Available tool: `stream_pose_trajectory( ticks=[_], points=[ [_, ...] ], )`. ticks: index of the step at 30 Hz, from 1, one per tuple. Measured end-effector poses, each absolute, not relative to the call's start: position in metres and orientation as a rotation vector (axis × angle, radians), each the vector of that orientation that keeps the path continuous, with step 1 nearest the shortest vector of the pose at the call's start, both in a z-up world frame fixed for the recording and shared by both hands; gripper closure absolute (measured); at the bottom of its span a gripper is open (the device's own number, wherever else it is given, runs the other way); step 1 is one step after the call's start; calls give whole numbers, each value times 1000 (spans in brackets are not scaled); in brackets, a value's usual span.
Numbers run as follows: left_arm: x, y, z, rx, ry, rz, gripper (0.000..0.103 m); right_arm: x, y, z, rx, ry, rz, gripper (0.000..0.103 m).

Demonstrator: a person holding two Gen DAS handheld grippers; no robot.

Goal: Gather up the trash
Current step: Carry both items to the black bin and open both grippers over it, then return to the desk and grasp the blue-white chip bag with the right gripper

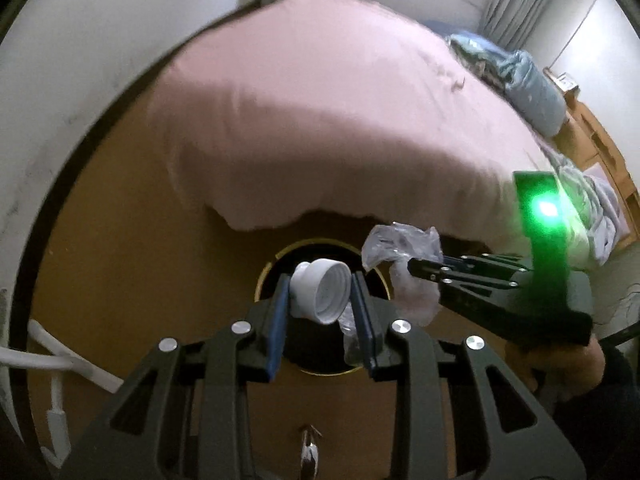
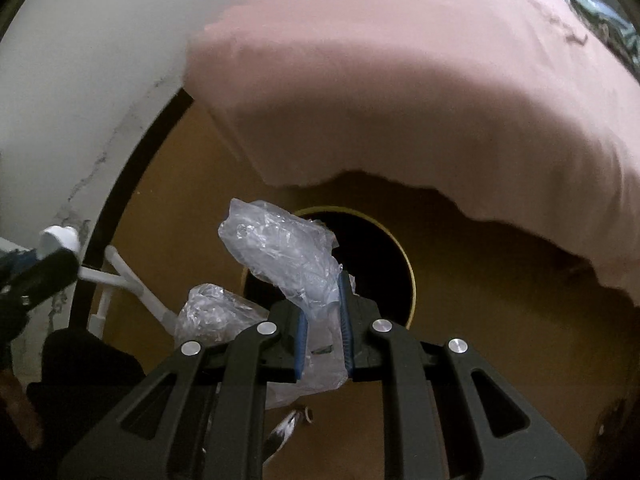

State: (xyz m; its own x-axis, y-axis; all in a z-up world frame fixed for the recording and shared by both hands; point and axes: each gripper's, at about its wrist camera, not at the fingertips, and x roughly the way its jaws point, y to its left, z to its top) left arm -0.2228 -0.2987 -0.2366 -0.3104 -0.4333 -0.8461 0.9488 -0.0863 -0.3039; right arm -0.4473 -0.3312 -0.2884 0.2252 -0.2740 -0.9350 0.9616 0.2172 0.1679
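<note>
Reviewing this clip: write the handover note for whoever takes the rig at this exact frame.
Left gripper: shut on a white cup, held over the bin.
Right gripper: shut on a clear plastic wrap, beside the bin's opening.
Bin sits on the brown floor by the pink bed.
Done: both pieces picked up.
Left: release both into the bin. A small scrap also lies on the floor.

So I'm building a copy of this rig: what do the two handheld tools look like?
Both match: black angular frames with triangular cut-outs, round silver pins at the joints, and blue pads lining the fingers. The right tool, seen from the left wrist camera, also carries a black upright post with a glowing green light. The left tool shows no such post here.
</note>
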Motion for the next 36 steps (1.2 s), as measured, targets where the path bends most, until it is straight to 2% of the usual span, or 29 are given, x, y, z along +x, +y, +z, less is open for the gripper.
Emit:
stream_pose_trajectory(
  ticks=[7,10,11,13,24,25,26,28,33,36],
  points=[
    [-240,-325,-275,759,1085,-1630,72,-456,-341,-318,972,955,-1046,89],
    [-239,-329,-278,765,1097,-1627,72,-455,-345,-317,979,949,-1036,73],
    [-240,-328,-277,768,1101,-1628,72,-456,-346,-318,980,944,-1039,60],
    [-241,-332,-278,772,1106,-1626,72,-458,-349,-321,981,933,-1037,52],
    [-266,-349,-271,797,1110,-1687,72,-488,-352,-299,1027,847,-1078,49],
    [-269,-350,-268,800,1106,-1690,66,-490,-352,-294,1024,837,-1085,48],
    [-271,-351,-264,801,1101,-1689,49,-492,-352,-290,1020,829,-1093,46],
    [-272,-348,-252,777,1068,-1690,34,-498,-350,-274,1000,805,-1115,44],
    [-264,-326,-207,779,972,-1689,27,-491,-340,-232,921,773,-1122,43],
    [-244,-297,-159,741,881,-1655,13,-463,-330,-189,812,758,-1091,39]
  ],
)
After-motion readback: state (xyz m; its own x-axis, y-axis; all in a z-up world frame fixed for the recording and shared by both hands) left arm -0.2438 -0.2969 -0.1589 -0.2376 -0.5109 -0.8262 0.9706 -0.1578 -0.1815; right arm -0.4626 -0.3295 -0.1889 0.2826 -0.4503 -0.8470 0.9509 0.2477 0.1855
